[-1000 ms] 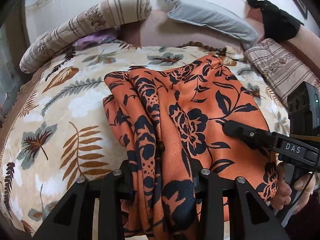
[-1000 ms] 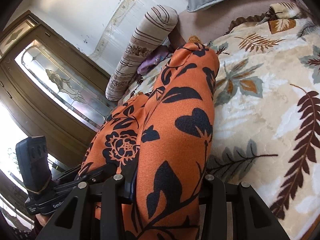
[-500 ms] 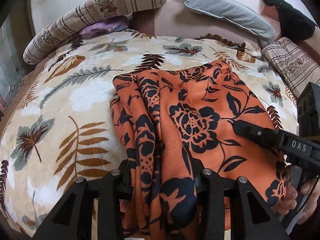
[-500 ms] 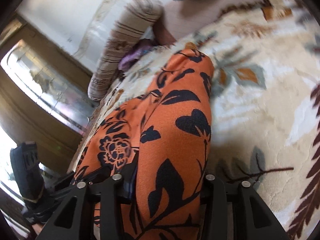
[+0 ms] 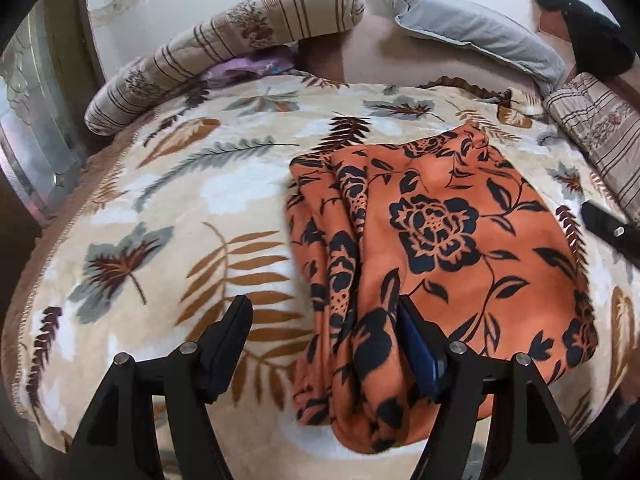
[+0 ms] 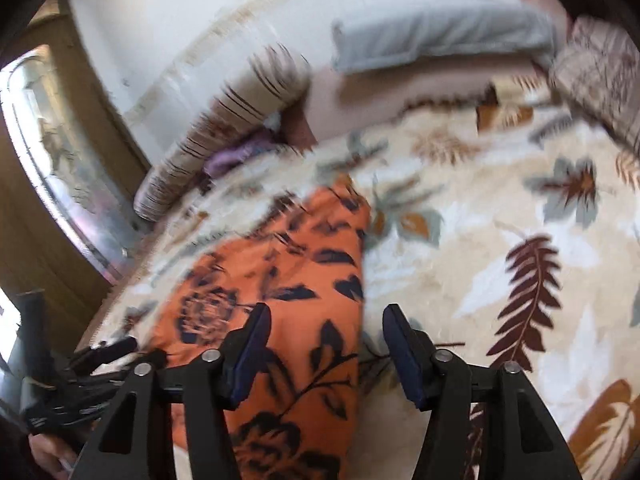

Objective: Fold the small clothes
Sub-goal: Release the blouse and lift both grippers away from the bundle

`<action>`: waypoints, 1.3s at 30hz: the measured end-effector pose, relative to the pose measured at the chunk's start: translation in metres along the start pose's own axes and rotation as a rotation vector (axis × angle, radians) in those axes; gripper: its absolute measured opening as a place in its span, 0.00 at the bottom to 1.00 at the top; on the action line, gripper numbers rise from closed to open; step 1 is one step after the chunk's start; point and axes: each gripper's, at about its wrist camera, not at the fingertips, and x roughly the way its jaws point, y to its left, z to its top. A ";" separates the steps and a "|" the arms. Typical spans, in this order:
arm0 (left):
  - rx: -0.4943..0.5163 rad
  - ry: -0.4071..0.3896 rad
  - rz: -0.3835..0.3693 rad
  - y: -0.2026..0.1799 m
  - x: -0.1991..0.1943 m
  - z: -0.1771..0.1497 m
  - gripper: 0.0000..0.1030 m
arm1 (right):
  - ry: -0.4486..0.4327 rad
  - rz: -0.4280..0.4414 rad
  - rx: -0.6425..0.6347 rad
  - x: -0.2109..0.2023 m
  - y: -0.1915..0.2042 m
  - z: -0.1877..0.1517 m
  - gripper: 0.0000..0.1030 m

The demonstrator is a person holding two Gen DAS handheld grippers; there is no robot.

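Spread wide over the bed point(image 5: 152, 208): left gripper point(image 5: 324, 338), jaws parted, holding nothing. Between those jaws and against the right-hand one, the bunched left edge of an orange flowered garment point(image 5: 440, 240), lying flat on the leaf-print blanket. Long axis running away from the camera toward the pillows, pleated folds gathered along the left side, smoother cloth spreading rightward. At that view's right margin, a dark tip of the other tool, just beside the cloth's right edge.

Further right, through heavy blur: right gripper point(image 6: 324, 344), jaws likewise apart and empty, left one above the garment point(image 6: 280, 288), right one above bare blanket. Cloth's right edge falling between them. Both tools tilted down toward the near hem, left one seemingly nearer the bunched folds, probably the better placed for smoothing or the next fold.
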 end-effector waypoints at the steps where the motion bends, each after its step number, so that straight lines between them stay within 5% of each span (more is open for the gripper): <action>1: 0.005 0.002 0.013 -0.001 0.001 -0.001 0.72 | -0.002 0.004 -0.015 -0.004 0.004 -0.001 0.33; 4: -0.004 0.012 0.016 0.000 0.006 -0.004 0.76 | 0.051 0.011 -0.058 0.006 0.019 -0.014 0.33; 7: -0.036 0.054 -0.011 0.007 0.020 -0.007 0.83 | 0.186 -0.077 -0.133 0.036 0.026 -0.039 0.33; 11: -0.098 0.066 -0.038 0.018 0.007 -0.005 0.83 | 0.145 -0.075 -0.135 0.022 0.032 -0.035 0.32; 16: 0.020 -0.092 0.124 0.002 -0.045 -0.003 0.83 | 0.050 -0.065 -0.120 -0.014 0.040 -0.043 0.32; 22: 0.072 -0.193 0.146 -0.014 -0.094 -0.004 0.83 | -0.022 -0.097 -0.143 -0.058 0.059 -0.049 0.33; 28: 0.019 -0.174 0.091 -0.014 -0.118 -0.007 0.83 | -0.039 -0.144 -0.144 -0.088 0.076 -0.048 0.33; 39: -0.009 -0.223 0.109 -0.010 -0.150 -0.015 0.84 | -0.064 -0.139 -0.144 -0.121 0.103 -0.037 0.33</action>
